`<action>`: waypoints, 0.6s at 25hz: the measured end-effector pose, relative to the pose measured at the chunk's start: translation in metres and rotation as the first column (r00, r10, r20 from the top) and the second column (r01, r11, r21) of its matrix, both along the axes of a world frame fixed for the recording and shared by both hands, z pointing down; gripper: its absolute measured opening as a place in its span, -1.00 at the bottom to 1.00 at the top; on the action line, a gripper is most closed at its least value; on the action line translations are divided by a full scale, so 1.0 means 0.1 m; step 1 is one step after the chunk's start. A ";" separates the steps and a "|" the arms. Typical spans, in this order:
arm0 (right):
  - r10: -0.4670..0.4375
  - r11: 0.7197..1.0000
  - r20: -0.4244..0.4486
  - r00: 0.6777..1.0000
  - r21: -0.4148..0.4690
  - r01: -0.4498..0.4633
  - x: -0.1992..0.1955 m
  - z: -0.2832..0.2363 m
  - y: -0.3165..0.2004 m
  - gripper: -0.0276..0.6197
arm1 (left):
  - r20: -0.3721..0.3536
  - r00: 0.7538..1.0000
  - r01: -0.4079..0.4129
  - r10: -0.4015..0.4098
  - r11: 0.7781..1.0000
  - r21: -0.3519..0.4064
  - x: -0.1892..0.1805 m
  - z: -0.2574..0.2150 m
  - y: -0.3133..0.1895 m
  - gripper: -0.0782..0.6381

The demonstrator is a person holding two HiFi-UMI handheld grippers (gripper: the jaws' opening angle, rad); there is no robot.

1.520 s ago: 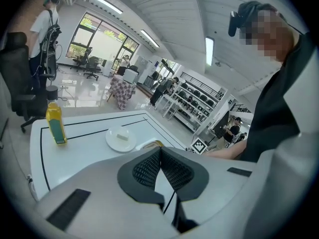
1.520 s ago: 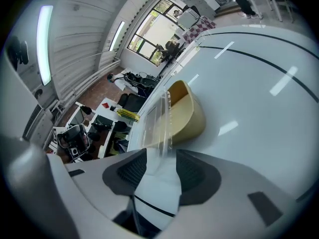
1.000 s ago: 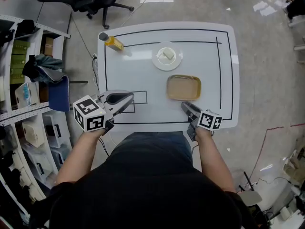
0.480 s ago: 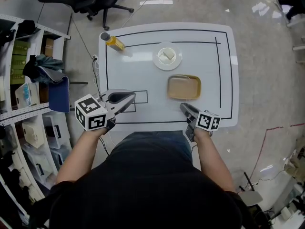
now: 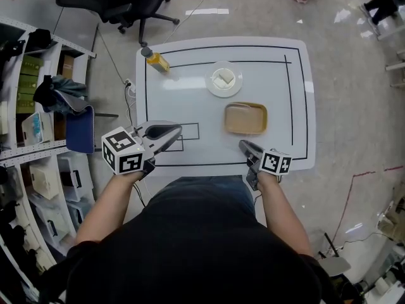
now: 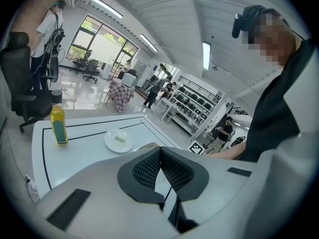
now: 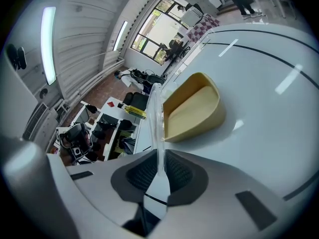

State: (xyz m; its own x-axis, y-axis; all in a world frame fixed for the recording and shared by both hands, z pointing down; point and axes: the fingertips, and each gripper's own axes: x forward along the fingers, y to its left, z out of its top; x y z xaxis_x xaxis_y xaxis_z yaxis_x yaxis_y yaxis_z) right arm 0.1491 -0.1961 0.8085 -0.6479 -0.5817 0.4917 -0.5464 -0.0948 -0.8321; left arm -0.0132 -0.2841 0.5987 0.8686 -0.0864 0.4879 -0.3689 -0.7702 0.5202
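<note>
Right gripper (image 7: 158,158): my jaws clamped on a thin clear plastic sheet (image 7: 156,118), which stands edge-on and upright from the pads, near the tan box (image 7: 192,112). Left gripper (image 6: 160,152): my jaws closed together with nothing between them, over the near left edge of the white table (image 5: 190,109). Beyond the box: plate (image 5: 224,81) bearing a white block. Far left corner: yellow bottle (image 5: 155,61).

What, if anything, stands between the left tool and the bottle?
Probably nothing, so yes, it looks reachable: only bare table lies between the left tool and the bottle at the far left corner. The plate and tray sit off to the right.
</note>
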 end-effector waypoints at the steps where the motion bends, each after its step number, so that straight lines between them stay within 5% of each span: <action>1: -0.005 1.000 -0.003 1.000 0.002 0.005 -0.02 -0.01 0.01 -0.75 | -0.004 1.000 0.000 0.000 1.000 0.003 -0.01 -0.02 0.01 -0.72; 15: -0.053 0.998 -0.048 0.997 0.033 0.055 -0.26 -0.25 0.09 -0.78 | -0.042 0.999 -0.010 0.012 0.999 0.040 -0.18 -0.29 0.12 -0.72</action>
